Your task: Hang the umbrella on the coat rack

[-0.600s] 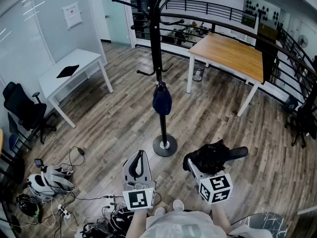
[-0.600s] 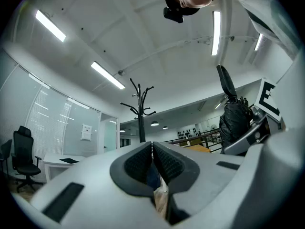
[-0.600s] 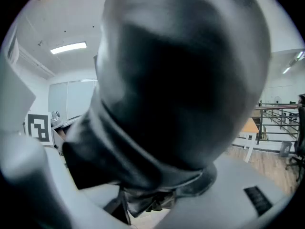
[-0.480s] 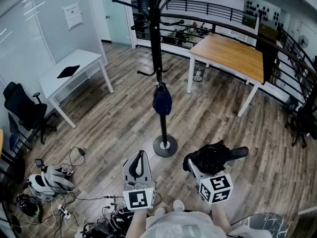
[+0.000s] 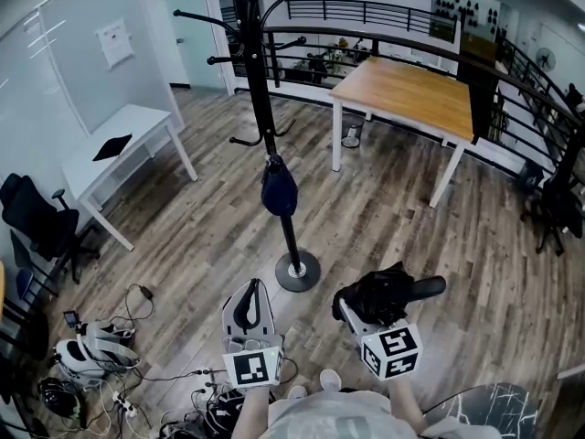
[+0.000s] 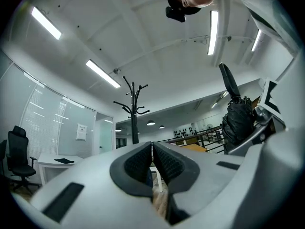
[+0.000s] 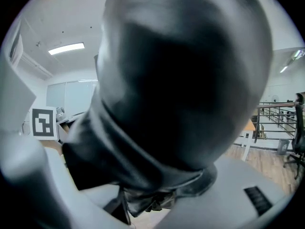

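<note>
R gripper is clamped tight on the black umbrella, low in front of the person. It's near the coat rack but not touching. L gripper is closed w/ nothing in it. A dark blue bundle hangs on the rack's pole. Wood table stands behind, white desk at left

The coat rack is cut off at its top by the head view's edge. The dark blue bundle on its pole is perhaps fabric, too small to tell. The black umbrella, a close blur, hides the tips of the right fingers.
</note>
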### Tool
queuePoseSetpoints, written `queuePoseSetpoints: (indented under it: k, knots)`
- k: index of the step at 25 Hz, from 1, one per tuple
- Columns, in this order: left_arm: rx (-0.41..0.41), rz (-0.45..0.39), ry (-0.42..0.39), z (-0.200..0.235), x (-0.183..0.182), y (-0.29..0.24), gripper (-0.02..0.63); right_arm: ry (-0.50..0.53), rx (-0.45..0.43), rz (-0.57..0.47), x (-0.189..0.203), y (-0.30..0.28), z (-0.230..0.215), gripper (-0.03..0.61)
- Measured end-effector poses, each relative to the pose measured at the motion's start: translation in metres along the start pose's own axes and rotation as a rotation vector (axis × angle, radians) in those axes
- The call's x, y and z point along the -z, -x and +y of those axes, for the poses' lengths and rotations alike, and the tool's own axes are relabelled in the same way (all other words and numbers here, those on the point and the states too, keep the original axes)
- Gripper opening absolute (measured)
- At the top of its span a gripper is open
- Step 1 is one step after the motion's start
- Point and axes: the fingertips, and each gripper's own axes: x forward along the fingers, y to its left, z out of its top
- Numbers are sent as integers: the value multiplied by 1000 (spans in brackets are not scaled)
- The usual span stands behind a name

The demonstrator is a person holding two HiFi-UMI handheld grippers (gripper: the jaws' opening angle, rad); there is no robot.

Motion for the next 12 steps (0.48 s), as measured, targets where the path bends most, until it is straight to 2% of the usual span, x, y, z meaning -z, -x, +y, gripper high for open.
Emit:
queuePoseSetpoints:
  k: [5, 12]
  knots:
    - [27, -13, 48, -36, 9, -16, 32, 48, 25, 35, 18, 8, -23, 279]
    - [73, 18, 54, -59, 22, -39, 32, 10, -9, 60, 27, 2, -32, 279]
